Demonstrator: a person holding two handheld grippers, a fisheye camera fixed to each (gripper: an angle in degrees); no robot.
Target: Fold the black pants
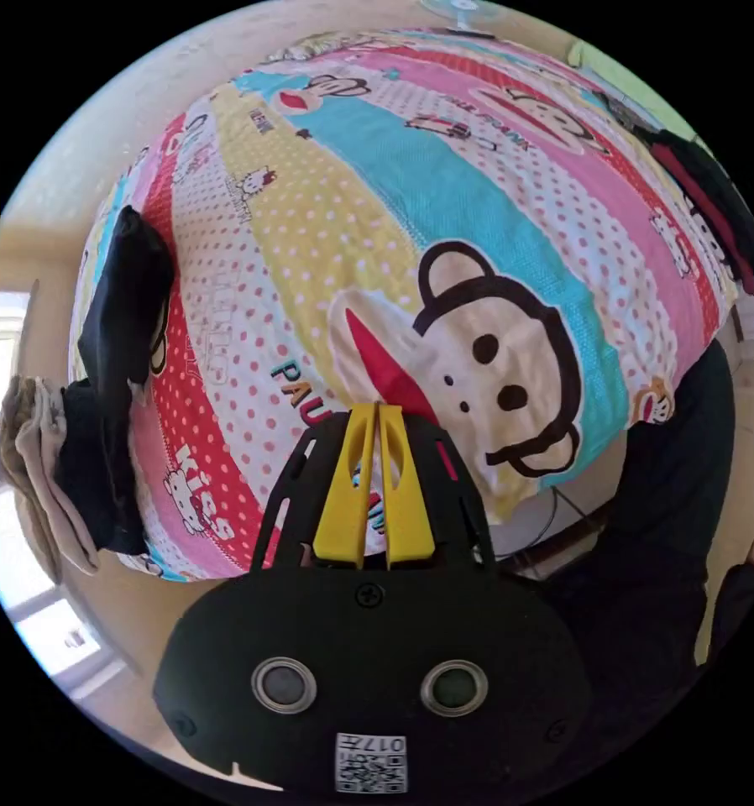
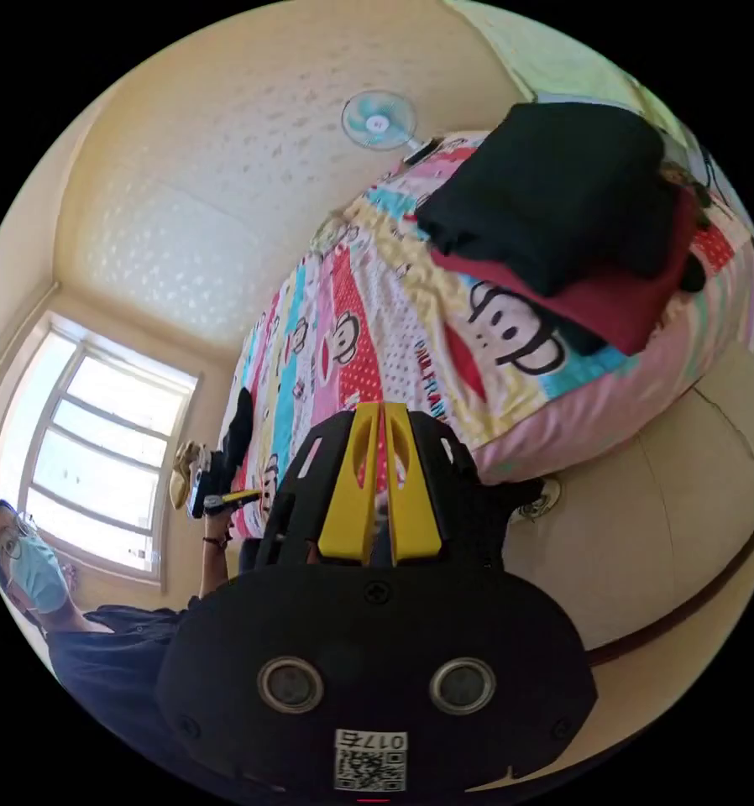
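A: What writing can you read on your bedsheet point(image 1: 444, 218)?

B: Cartoon monkey prints with "PAUL FRANK" lettering, and "KISS" by the cat figures near your left gripper point(image 1: 377, 420).

A: And the grippers?

B: Your left gripper's yellow jaws meet, nothing between them. Your right gripper point(image 2: 383, 420) is the same, closed and empty.

A: The black pants?

B: A folded black garment point(image 2: 553, 185) tops a maroon one point(image 2: 637, 311) on the bed; other black cloth point(image 1: 125, 319) lies at its far edge. You can't tell which is the pants
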